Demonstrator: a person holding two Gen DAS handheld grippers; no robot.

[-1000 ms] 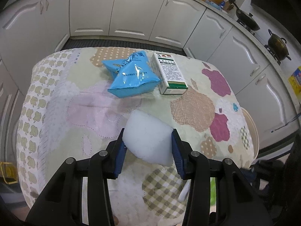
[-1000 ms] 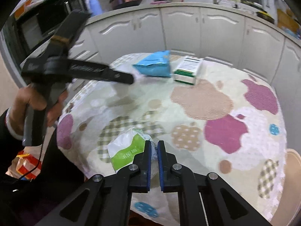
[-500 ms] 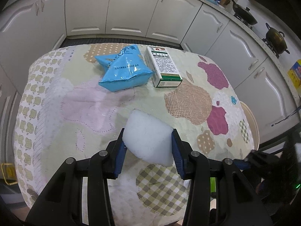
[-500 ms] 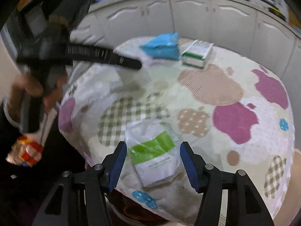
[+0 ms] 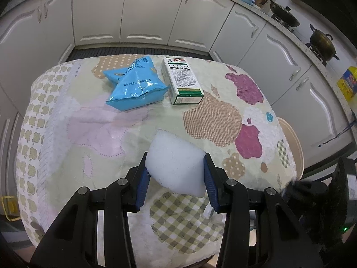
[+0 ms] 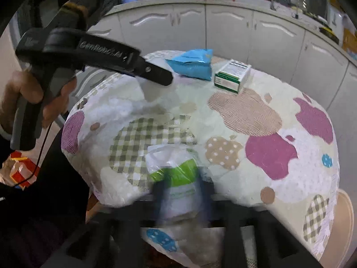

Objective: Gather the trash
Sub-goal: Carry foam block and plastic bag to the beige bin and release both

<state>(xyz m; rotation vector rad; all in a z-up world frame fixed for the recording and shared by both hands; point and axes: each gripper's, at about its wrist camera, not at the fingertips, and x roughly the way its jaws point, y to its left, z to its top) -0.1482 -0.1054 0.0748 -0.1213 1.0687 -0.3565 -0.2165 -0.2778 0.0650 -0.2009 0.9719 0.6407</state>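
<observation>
We're in a home kitchen: white cabinets (image 5: pixel 151 13) w/ curved doors, wok (image 5: pixel 282 16) & brass pot (image 5: pixel 321 42) on the stove, table w/ apple-print cloth (image 5: pixel 212 120).

The left gripper (image 5: pixel 175 174) has black plastic arms with silver screws and blue pads (image 5: pixel 142 184). At upper left of the right wrist view its black body bears white lettering, with a bare-skinned hand (image 6: pixel 33 98) on the grey handle. The right gripper (image 6: pixel 181 195) is blurred, black with blue.
</observation>
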